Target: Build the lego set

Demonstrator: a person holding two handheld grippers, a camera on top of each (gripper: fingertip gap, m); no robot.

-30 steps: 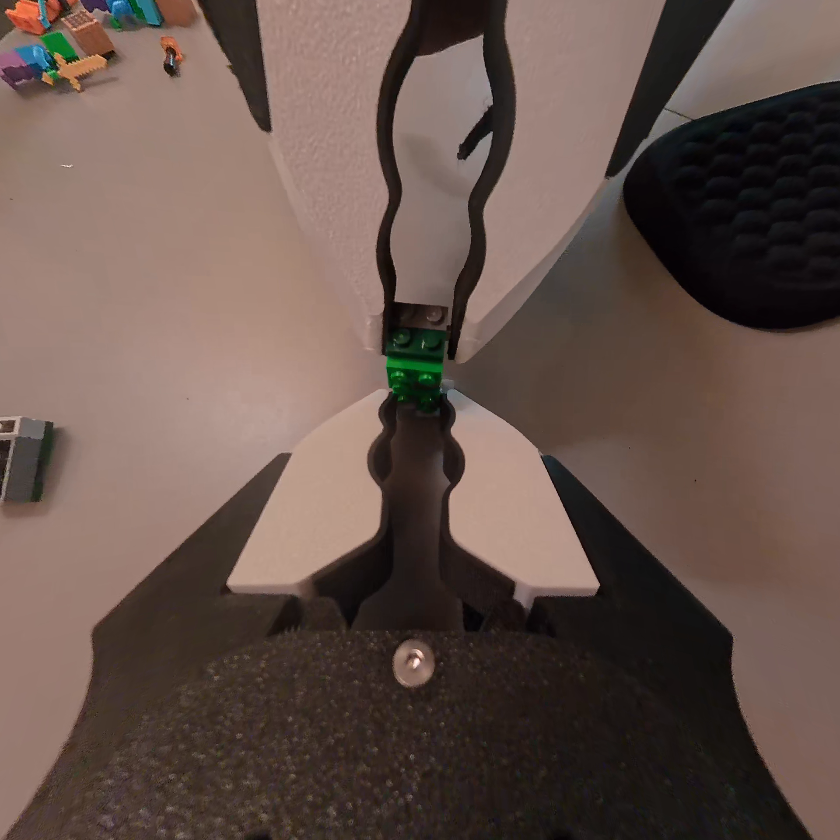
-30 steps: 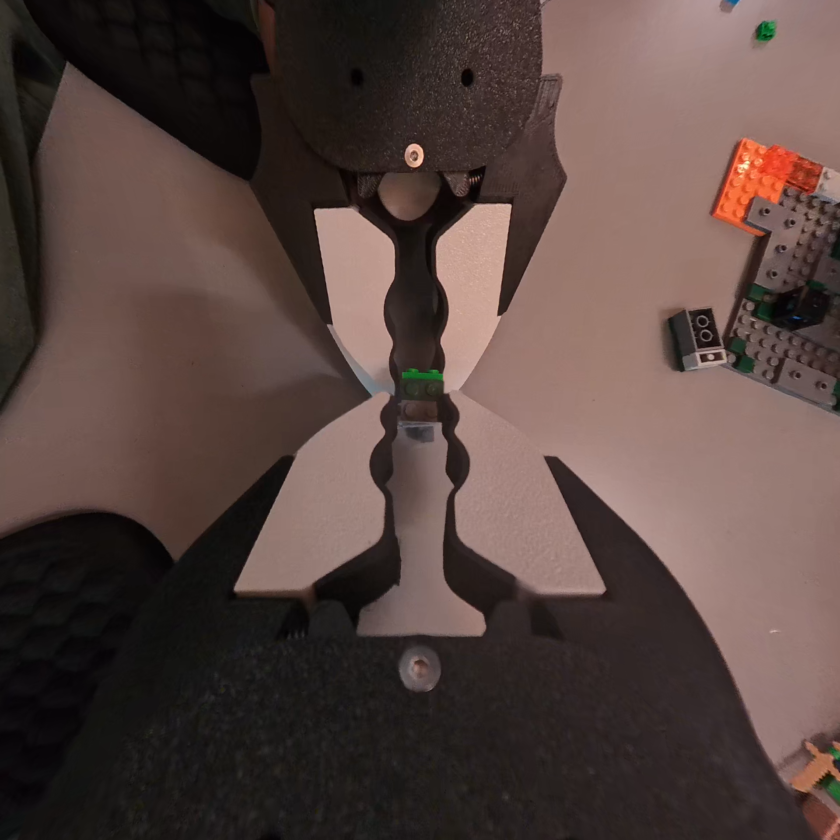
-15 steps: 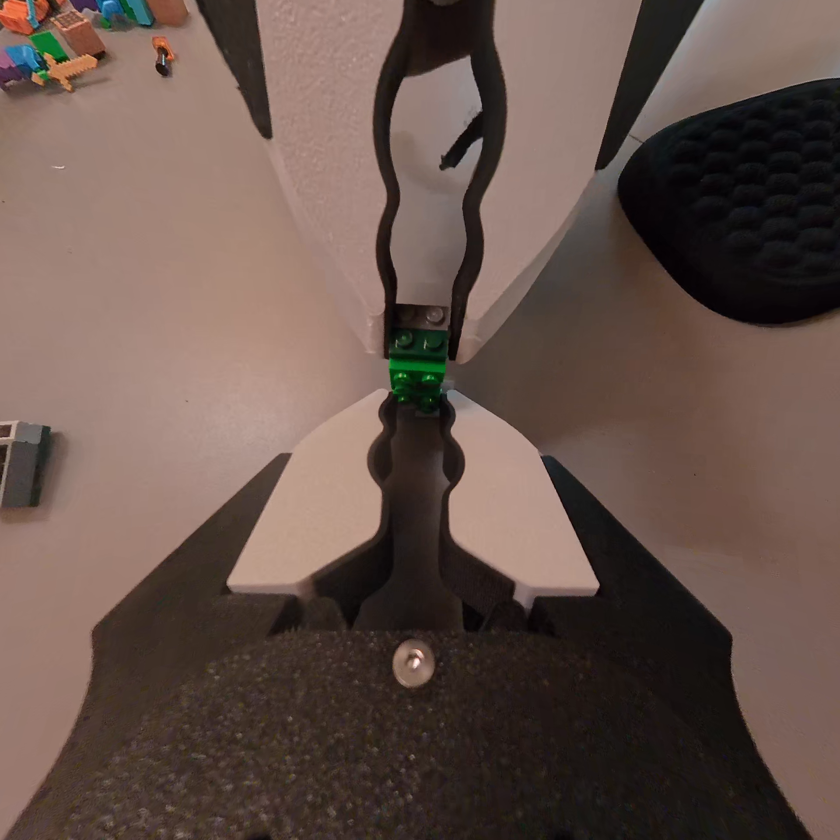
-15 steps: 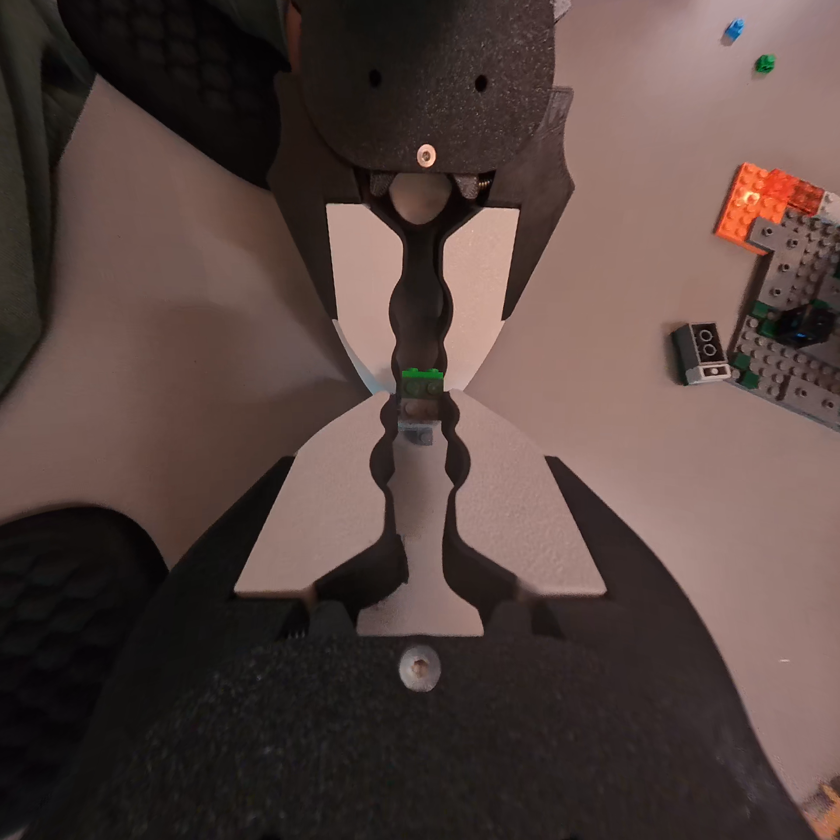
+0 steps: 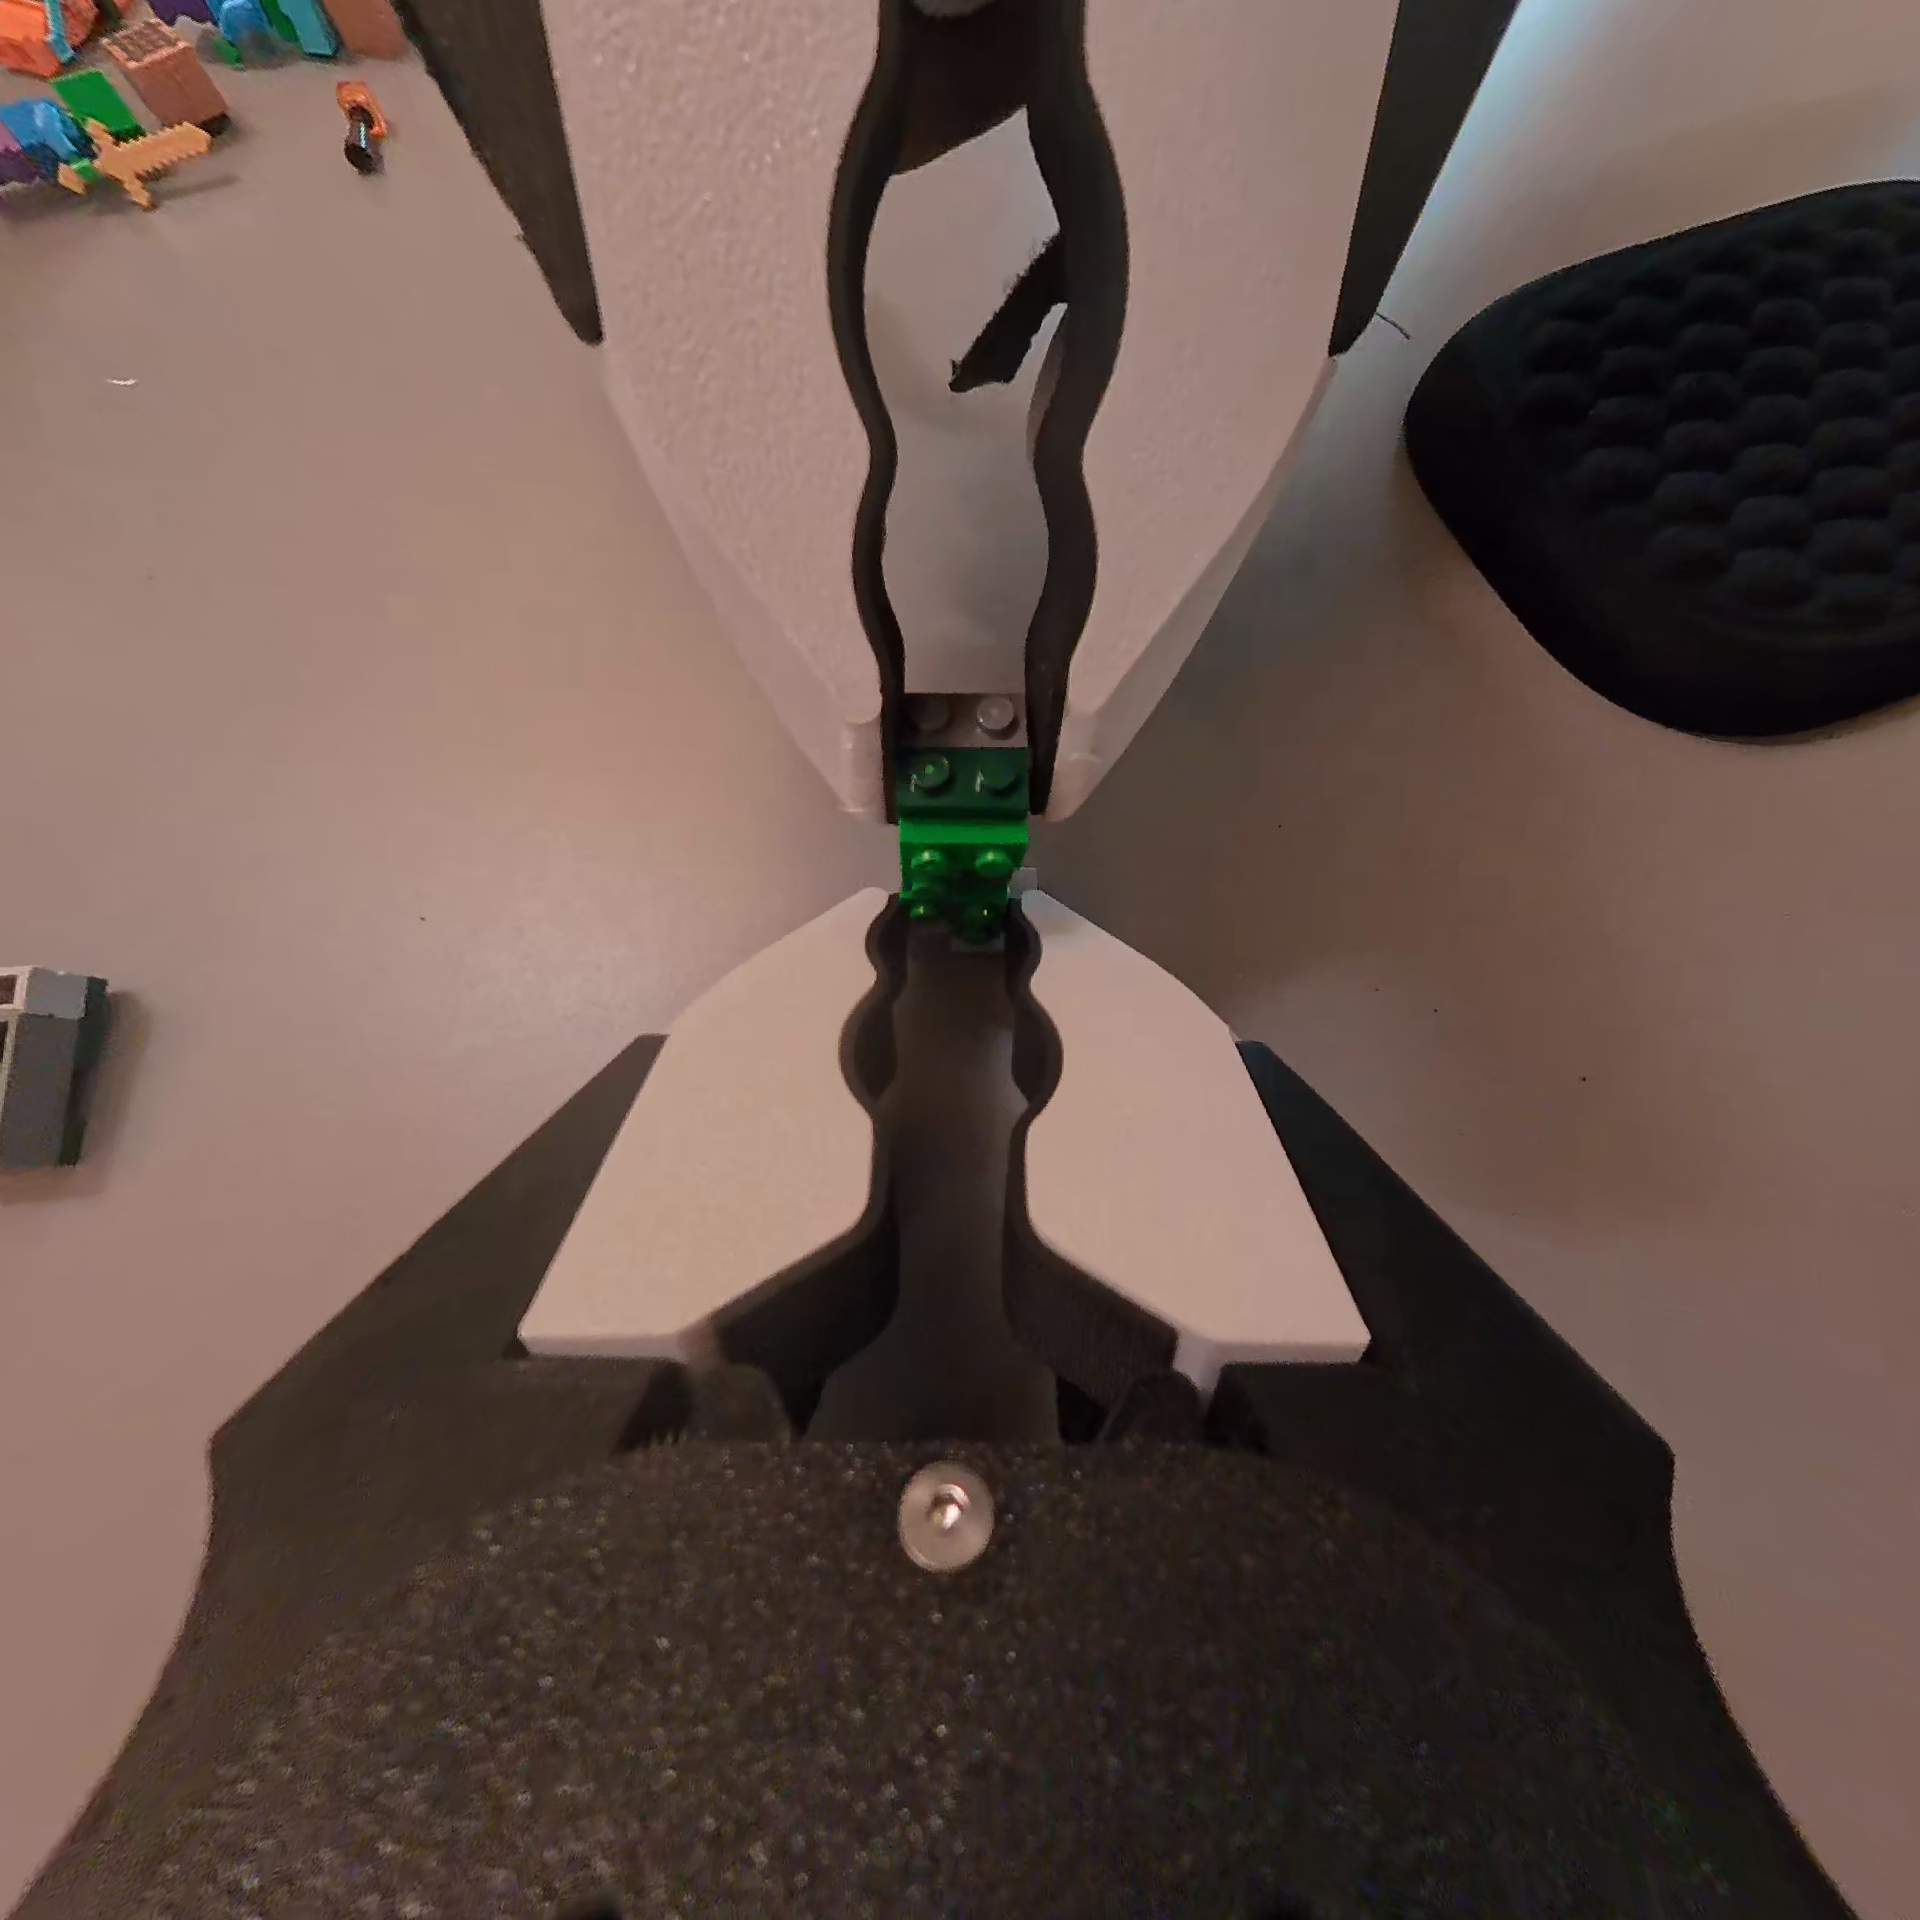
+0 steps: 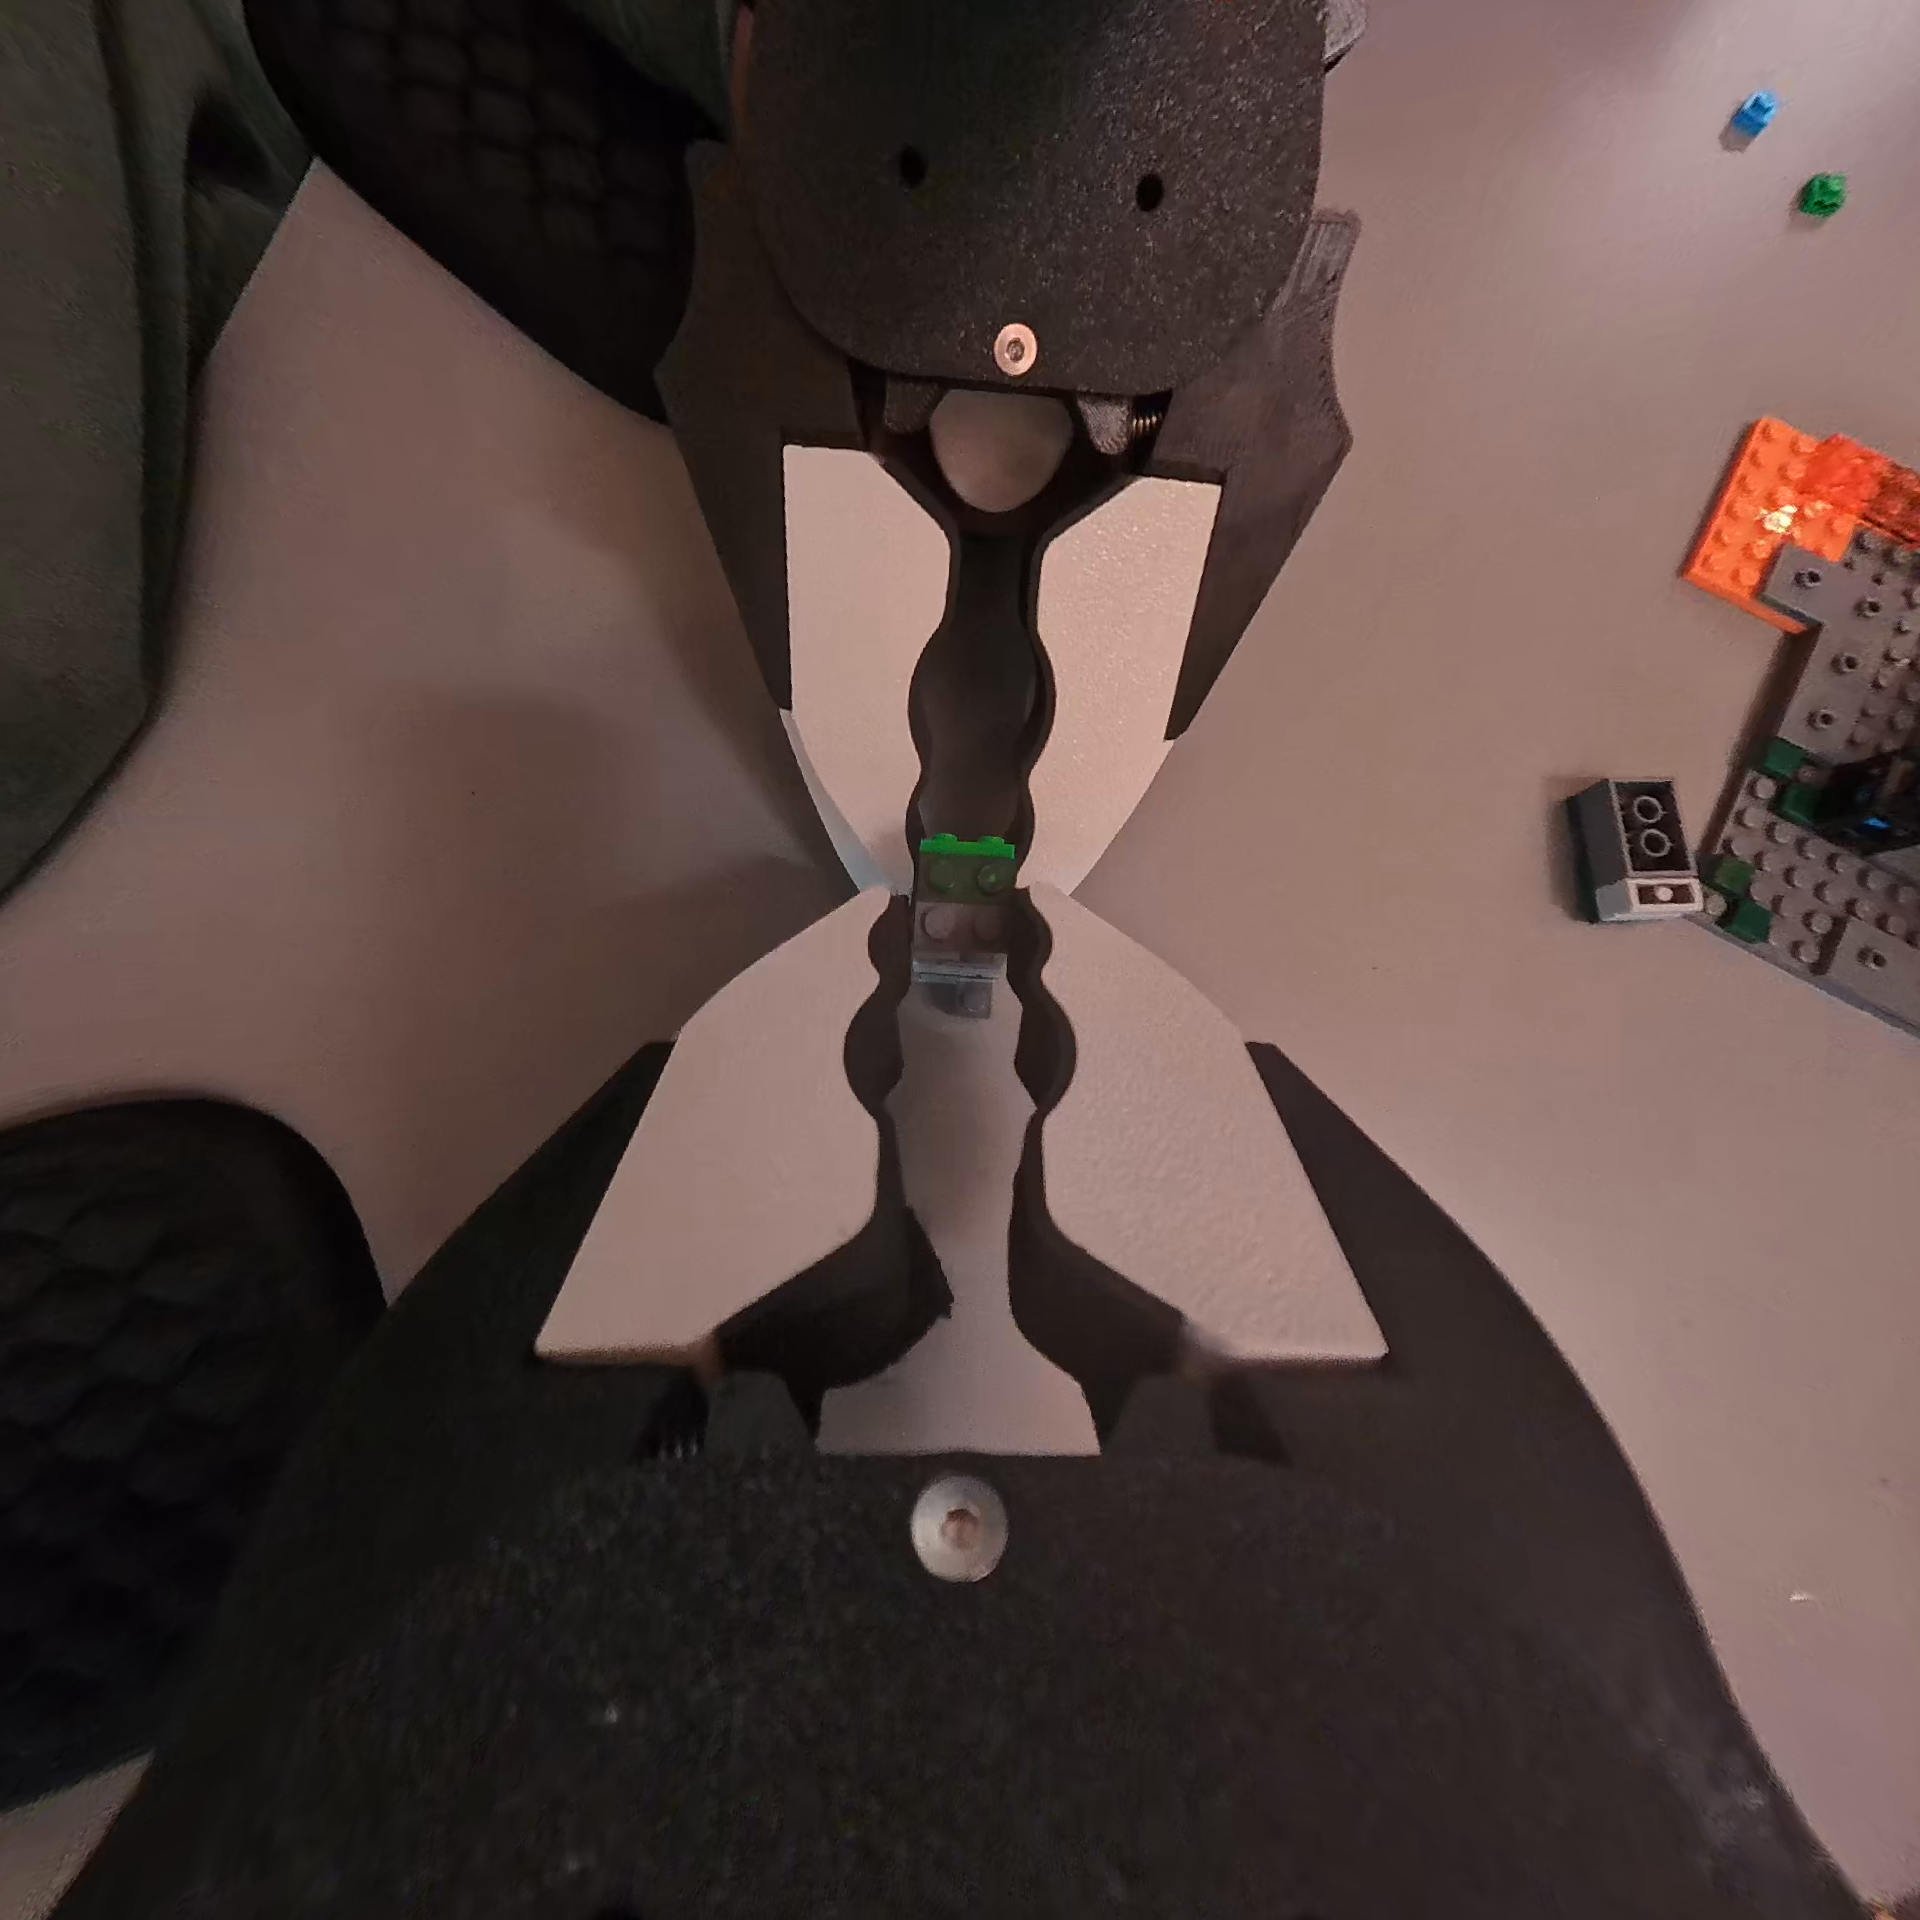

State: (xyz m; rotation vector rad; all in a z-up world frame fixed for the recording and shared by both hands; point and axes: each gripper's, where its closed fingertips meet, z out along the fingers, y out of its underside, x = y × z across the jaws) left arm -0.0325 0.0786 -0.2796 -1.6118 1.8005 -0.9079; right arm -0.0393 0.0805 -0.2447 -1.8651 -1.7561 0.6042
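Here we hold both tools nose to nose above the pale table (image 5: 312,644); the left gripper (image 5: 961,920) pinches a small bright green studded plastic brick (image 5: 961,868), while the right gripper (image 6: 961,940) is clamped on a stubby stack of dark green and grey bricks (image 6: 961,914), the two pieces touching; both seem light, rigid and slick, so we would grip flat side walls, never studs.

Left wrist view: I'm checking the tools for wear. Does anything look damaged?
Yes. On the right gripper, a black flap of the inner lining peels off one finger and sticks into the gap; the rest of the lining lies flush.
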